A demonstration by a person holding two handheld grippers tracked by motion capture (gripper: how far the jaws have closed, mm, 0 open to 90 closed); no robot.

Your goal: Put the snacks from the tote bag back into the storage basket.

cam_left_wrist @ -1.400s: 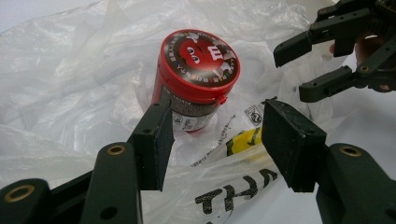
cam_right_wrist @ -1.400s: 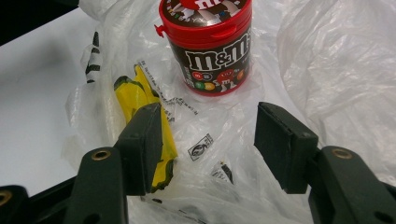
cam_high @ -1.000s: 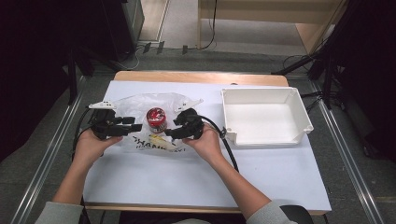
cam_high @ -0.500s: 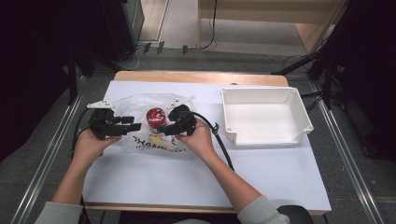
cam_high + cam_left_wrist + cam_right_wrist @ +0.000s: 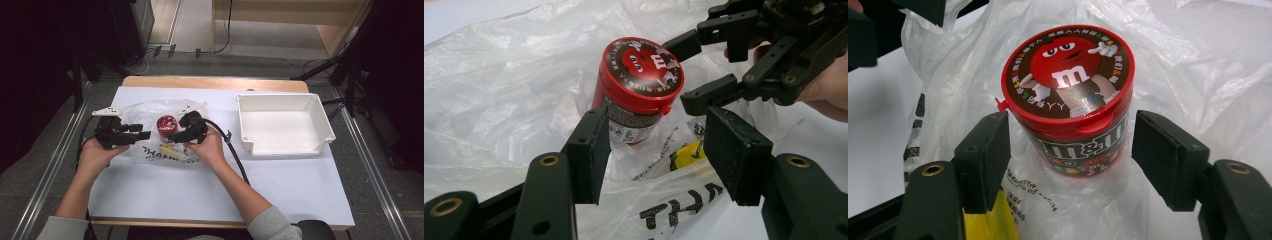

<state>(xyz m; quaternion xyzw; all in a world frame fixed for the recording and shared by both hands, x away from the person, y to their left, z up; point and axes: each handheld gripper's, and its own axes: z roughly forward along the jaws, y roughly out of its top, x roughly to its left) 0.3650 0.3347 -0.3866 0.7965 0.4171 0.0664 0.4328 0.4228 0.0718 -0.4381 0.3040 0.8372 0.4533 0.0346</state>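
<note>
A red-lidded candy can (image 5: 166, 123) stands upright on a crumpled clear plastic bag (image 5: 150, 112) at the table's left. In the right gripper view the can (image 5: 1068, 100) is between the open jaws of my right gripper (image 5: 1073, 150), with a gap at each pad. From the high view my right gripper (image 5: 172, 136) reaches the can from its right. My left gripper (image 5: 145, 135) is open just left of the can. In the left gripper view the can (image 5: 639, 85) stands beyond the open left gripper (image 5: 659, 155), and the right gripper (image 5: 689, 70) comes in from the far side.
An empty white tray (image 5: 320, 117) sits at the right of the white table top (image 5: 280, 185). The bag (image 5: 499, 90) spreads widely around the can, with printed black and yellow lettering (image 5: 162, 152) toward the person. A black cable (image 5: 235, 155) trails from the right gripper.
My right gripper has moved left to the can, and its open jaws now flank it. The left gripper and the can have stayed put.
</note>
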